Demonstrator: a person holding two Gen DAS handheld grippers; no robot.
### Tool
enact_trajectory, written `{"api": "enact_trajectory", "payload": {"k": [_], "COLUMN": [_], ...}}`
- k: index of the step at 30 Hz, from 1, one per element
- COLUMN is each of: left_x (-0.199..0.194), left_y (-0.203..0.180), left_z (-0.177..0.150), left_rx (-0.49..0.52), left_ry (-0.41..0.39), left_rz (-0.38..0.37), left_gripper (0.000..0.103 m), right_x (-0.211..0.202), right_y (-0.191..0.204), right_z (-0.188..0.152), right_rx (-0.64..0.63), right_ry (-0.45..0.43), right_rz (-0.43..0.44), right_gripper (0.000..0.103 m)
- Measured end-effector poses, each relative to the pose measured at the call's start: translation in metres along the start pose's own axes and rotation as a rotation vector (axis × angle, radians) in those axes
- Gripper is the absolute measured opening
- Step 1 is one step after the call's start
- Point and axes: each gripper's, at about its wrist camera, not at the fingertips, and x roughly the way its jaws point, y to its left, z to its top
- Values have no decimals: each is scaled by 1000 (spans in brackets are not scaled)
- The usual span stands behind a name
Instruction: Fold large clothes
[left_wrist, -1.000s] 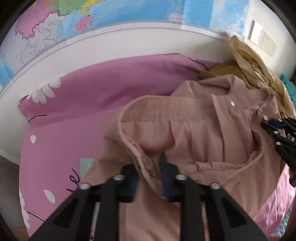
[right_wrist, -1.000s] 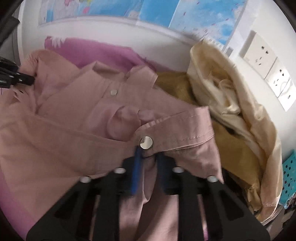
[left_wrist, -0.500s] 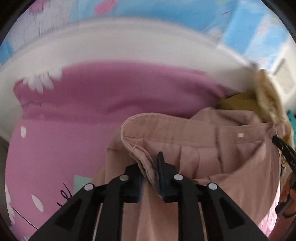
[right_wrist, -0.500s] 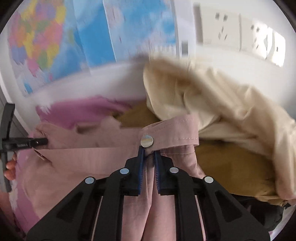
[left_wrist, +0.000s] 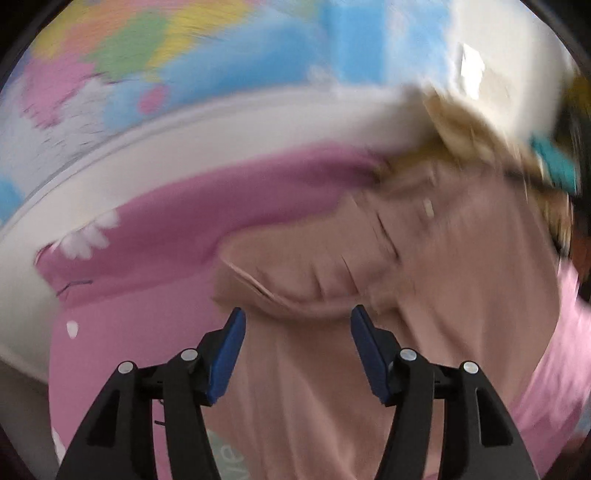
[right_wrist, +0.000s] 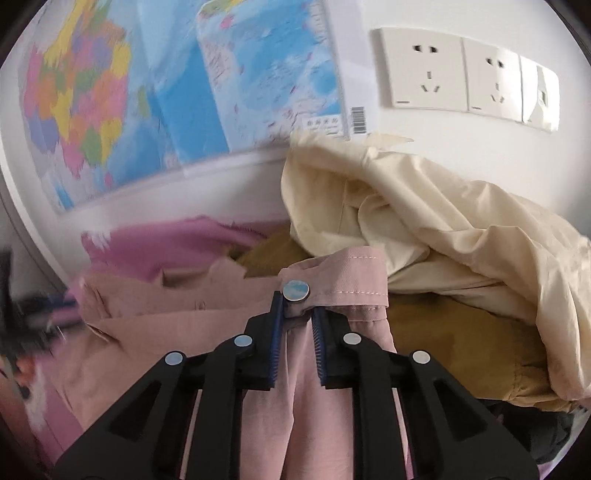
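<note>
A dusty-pink garment (left_wrist: 424, 280) lies on a pink bedsheet (left_wrist: 155, 236); the left wrist view is blurred. My left gripper (left_wrist: 297, 321) is open and empty, just short of the garment's waistband, which has dropped onto the sheet. In the right wrist view my right gripper (right_wrist: 297, 314) is shut on the same garment (right_wrist: 207, 317), pinching the waistband just below a round snap button (right_wrist: 295, 290). The left gripper shows as a dark blur at the left edge (right_wrist: 22, 314).
A heap of cream cloth (right_wrist: 424, 221) and mustard cloth (right_wrist: 454, 332) lies to the right against the wall. A map poster (right_wrist: 177, 92) and wall sockets (right_wrist: 465, 81) are behind. A teal basket (left_wrist: 554, 166) sits at far right.
My left gripper has opened and let go of the waistband, which has fallen to the sheet. My right gripper keeps its hold and has tilted up toward the wall.
</note>
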Motion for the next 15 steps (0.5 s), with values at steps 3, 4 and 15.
{"api": "enact_trajectory", "payload": {"k": [3, 4, 15], "left_x": [19, 22, 66], "left_y": [0, 6, 52], "left_z": [-4, -1, 34], "left_rx": [-1, -22, -271], "left_ry": [44, 45, 139], "left_rz": [18, 29, 124], "left_gripper": [57, 57, 47], "right_x": [12, 15, -3], "right_y": [-7, -6, 0], "right_z": [-4, -5, -11], "right_rx": [33, 25, -20], "right_ry": [49, 57, 38], "right_rz": [4, 7, 39], "right_gripper": [15, 15, 46]}}
